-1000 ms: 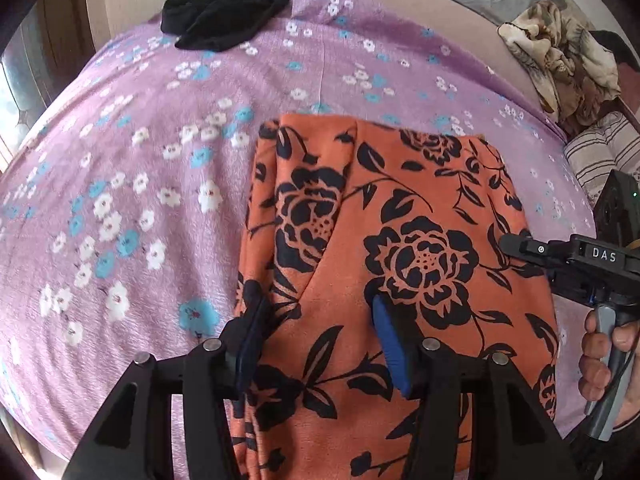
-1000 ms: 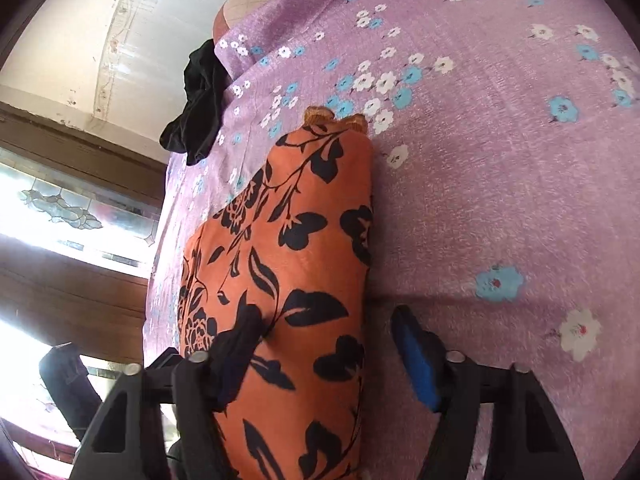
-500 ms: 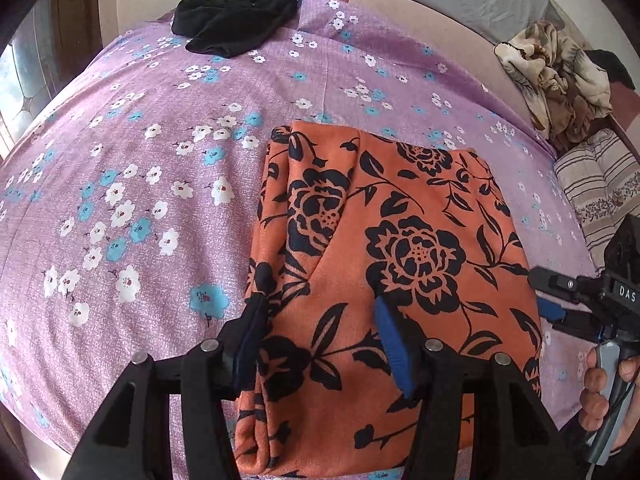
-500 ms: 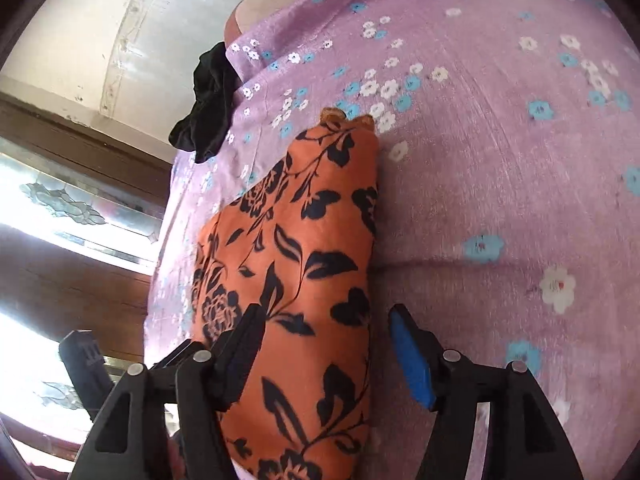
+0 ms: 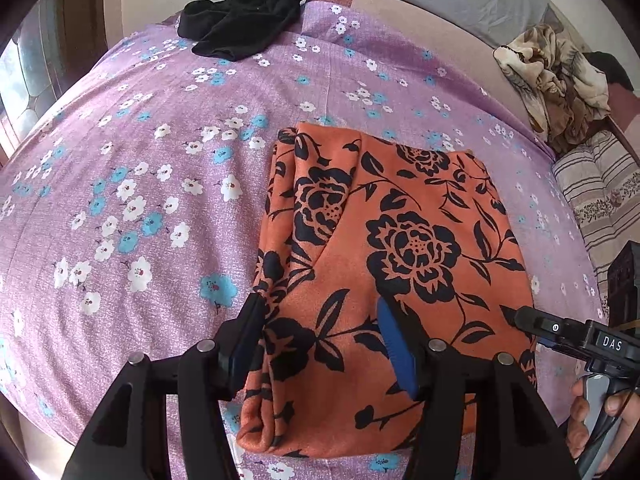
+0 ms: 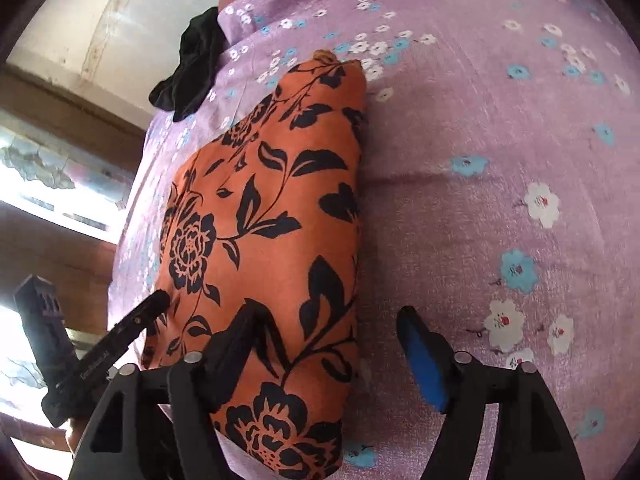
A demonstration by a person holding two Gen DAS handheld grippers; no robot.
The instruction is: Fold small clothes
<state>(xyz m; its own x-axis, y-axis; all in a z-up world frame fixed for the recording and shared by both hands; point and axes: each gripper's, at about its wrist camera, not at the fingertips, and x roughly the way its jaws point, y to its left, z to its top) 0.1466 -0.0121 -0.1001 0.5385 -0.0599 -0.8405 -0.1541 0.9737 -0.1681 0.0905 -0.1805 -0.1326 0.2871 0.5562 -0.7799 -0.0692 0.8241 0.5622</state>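
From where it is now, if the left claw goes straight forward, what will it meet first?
Most likely the folded orange floral garment, which lies directly between and ahead of the left claw; how high the claw sits above it is unclear.

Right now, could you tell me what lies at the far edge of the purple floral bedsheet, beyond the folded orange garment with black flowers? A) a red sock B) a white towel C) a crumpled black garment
C: a crumpled black garment lies at the far edge of the purple floral bedsheet, well beyond the folded orange garment.
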